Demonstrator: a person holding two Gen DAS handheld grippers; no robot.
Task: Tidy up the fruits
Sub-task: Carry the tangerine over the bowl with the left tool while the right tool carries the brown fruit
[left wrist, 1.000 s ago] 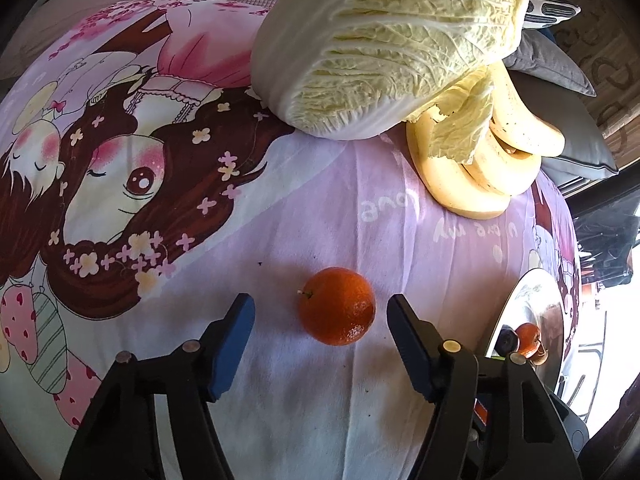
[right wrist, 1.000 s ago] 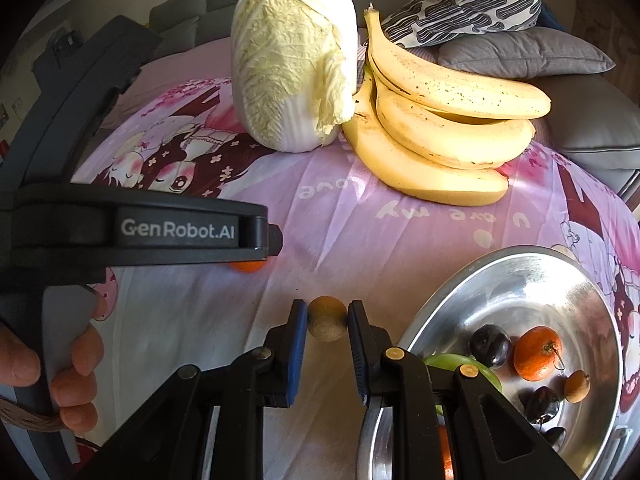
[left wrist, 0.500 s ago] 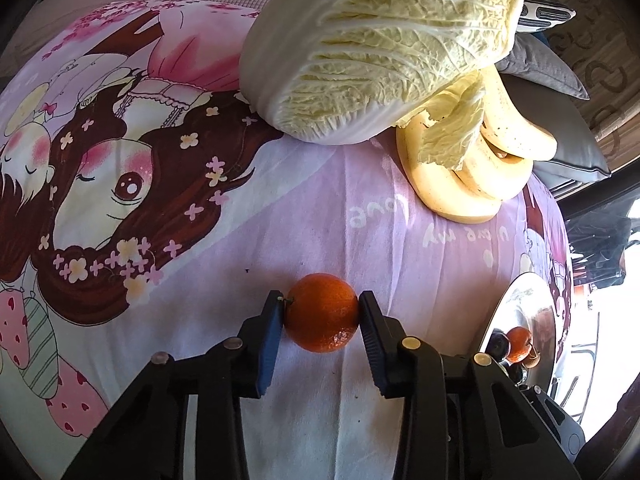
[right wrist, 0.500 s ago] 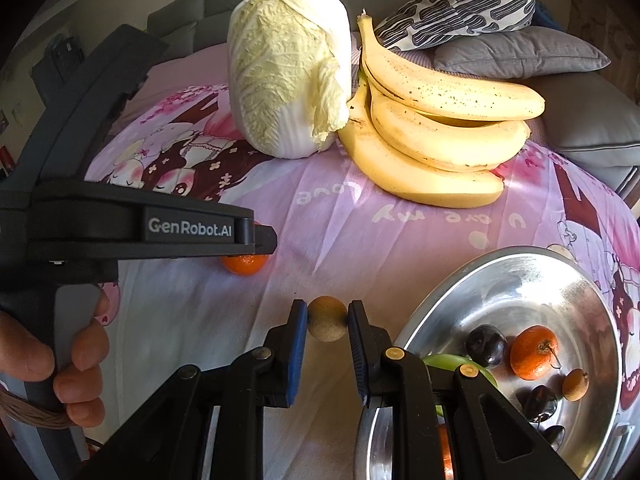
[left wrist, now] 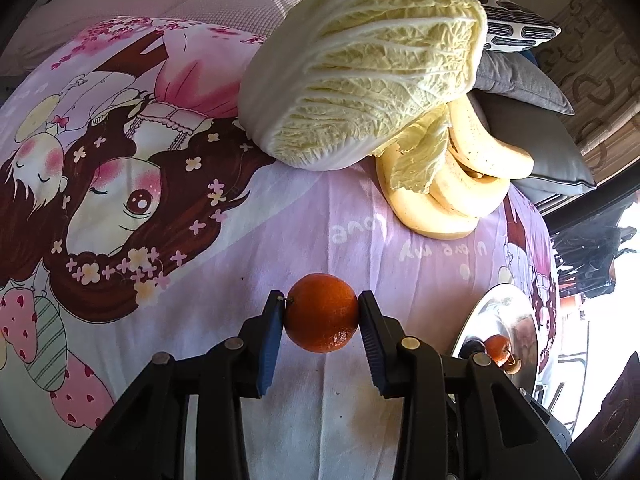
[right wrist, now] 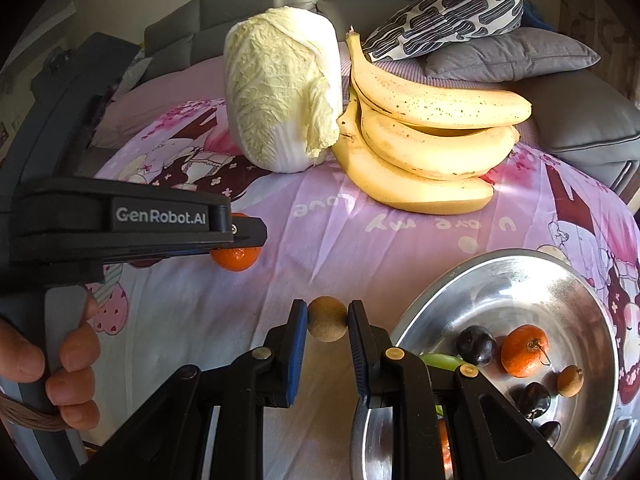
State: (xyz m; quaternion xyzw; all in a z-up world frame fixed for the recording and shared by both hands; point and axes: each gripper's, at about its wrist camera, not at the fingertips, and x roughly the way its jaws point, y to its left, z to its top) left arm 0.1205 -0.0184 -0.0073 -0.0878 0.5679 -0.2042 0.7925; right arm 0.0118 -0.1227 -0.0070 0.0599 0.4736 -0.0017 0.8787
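Observation:
My left gripper is shut on an orange mandarin and holds it just above the pink printed cloth. The mandarin also shows in the right wrist view, partly hidden by the left gripper's body. My right gripper is shut on a small round tan fruit, left of the metal bowl. The bowl holds a mandarin, dark plums, another small tan fruit and something green.
A napa cabbage and a bunch of bananas lie at the back of the cloth. Grey and patterned cushions lie behind them. The bowl's rim shows at the right in the left wrist view.
My left gripper closed on the mandarin, which lay free between open fingers a second ago, and raised it slightly. The right gripper kept its hold on the tan fruit.

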